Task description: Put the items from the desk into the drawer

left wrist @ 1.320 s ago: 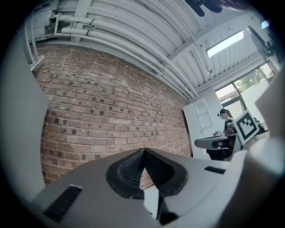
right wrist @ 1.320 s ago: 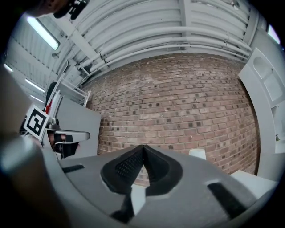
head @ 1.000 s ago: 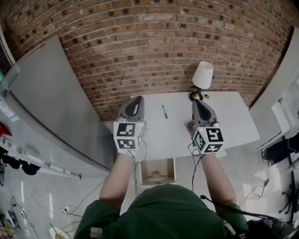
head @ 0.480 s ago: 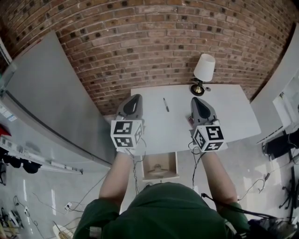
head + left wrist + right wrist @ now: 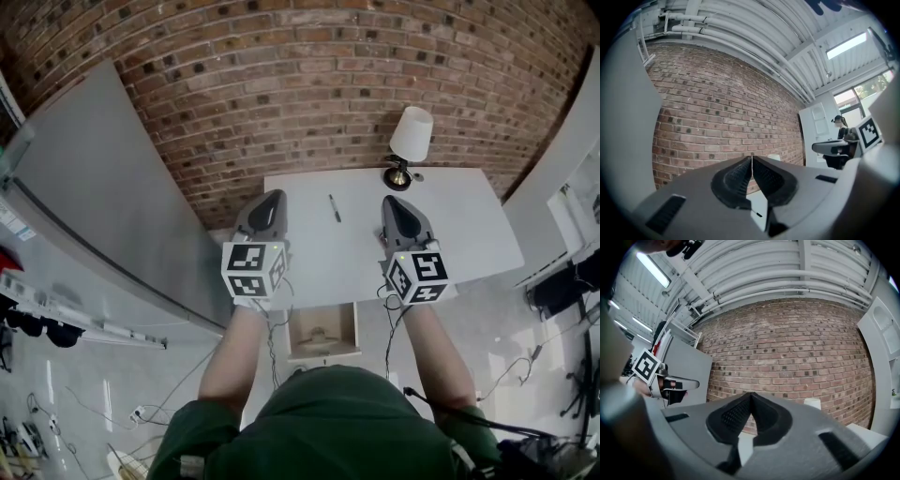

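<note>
The left gripper (image 5: 752, 158) was shut tight, its ribbed pads meeting in a thin seam with nothing between them. The right gripper (image 5: 751, 395) was likewise closed and empty. In the head view both were held level over the near edge of the desk, well apart from each other, much where they had been half a second before. A full second back the whole scene sat a little lower in that view.

Below the desk's front edge, nearest the person, the drawer (image 5: 352, 328) stood pulled open, as in the earlier pictures. A pale rounded thing (image 5: 321, 337) lay inside it, too small and washed out to name.

On the white desk (image 5: 459, 225) the dark pen (image 5: 332, 208) lay between the two grippers, touching neither and unmoved since the earlier frames. At the far right edge stood the lamp (image 5: 411, 139), with a white shade and a brass base. Behind the desk rose the brick wall (image 5: 309, 94).
</note>
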